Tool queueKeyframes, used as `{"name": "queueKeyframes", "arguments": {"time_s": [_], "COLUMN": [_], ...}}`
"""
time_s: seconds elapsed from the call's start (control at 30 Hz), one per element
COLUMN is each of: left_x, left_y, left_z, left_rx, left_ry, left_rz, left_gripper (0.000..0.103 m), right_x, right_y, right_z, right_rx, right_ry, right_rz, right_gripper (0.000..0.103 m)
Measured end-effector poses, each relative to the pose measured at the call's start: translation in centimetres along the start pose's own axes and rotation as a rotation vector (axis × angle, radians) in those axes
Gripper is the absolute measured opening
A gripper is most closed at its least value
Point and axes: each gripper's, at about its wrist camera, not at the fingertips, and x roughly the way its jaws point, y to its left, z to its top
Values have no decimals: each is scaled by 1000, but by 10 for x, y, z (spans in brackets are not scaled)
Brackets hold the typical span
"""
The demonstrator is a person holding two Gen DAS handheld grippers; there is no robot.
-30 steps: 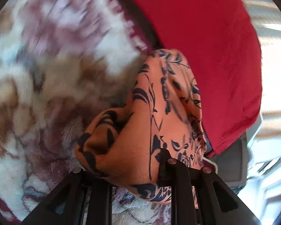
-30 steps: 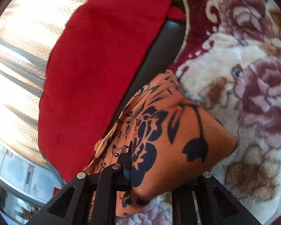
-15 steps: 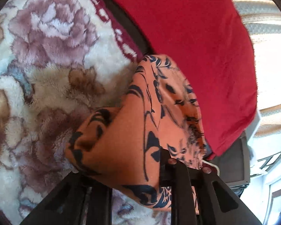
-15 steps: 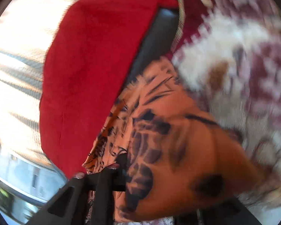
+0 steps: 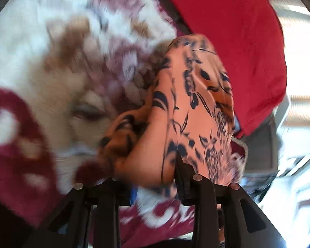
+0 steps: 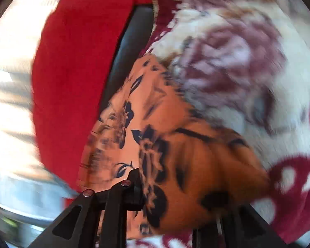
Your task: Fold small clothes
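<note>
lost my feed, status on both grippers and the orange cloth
Left gripper and right gripper: jaws just easing open, orange floral cloth between both. Red cloth alongside, nothing blocking.

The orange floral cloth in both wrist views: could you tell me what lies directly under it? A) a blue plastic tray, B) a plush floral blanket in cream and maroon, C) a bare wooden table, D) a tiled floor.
B: the orange floral cloth, bunched at both tools, hangs over a plush blanket with cream and maroon flowers, and a red cloth lies beside it.
</note>
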Motion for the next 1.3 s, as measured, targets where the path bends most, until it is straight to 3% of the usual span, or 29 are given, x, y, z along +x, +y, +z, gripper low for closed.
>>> {"name": "queueKeyframes", "arguments": {"time_s": [0.1,0.17,0.27,0.3,0.33,0.43,0.53,0.63,0.77,0.93,1.0,1.1,1.2,1.3], "left_x": [-45,-76,-100,-100,-94,-61,-13,33,93,140,134,98,57,24], "left_y": [-5,-19,-49,-61,-77,-104,-123,-144,-171,-182,-181,-181,-170,-143], "left_z": [-13,-21,-13,-9,-5,3,10,14,35,94,106,99,67,28], "left_rx": [96,196,328,385,434,519,558,585,616,527,472,510,602,647], "left_ry": [-86,-184,-296,-305,-302,-250,-130,-42,-1,-27,-53,-117,-130,-129], "left_rz": [45,99,113,101,100,124,143,153,178,208,168,169,163,221], "left_gripper": [32,32,36,39,43,43,43,43,43,42,42,42,45,47], "right_x": [-33,-58,-99,-113,-118,-102,-64,-21,10,28,35,31,23,20], "right_y": [-12,-14,-9,-3,2,29,53,52,43,40,42,48,56,68], "right_z": [2,-2,-9,-12,-12,-14,-21,-23,-17,-17,-16,-18,-14,-1], "right_rx": [18,11,-62,-92,-116,-205,-305,-272,-220,-216,-235,-270,-317,-355], "right_ry": [-62,-99,-297,-381,-410,-340,-244,-109,-43,-13,1,-12,-54,-118], "right_rz": [16,19,-101,-94,-53,45,106,167,127,63,39,31,31,61], "right_gripper": [31,31,33,33,33,33,33,33,33,33,31,31,31,32]}}
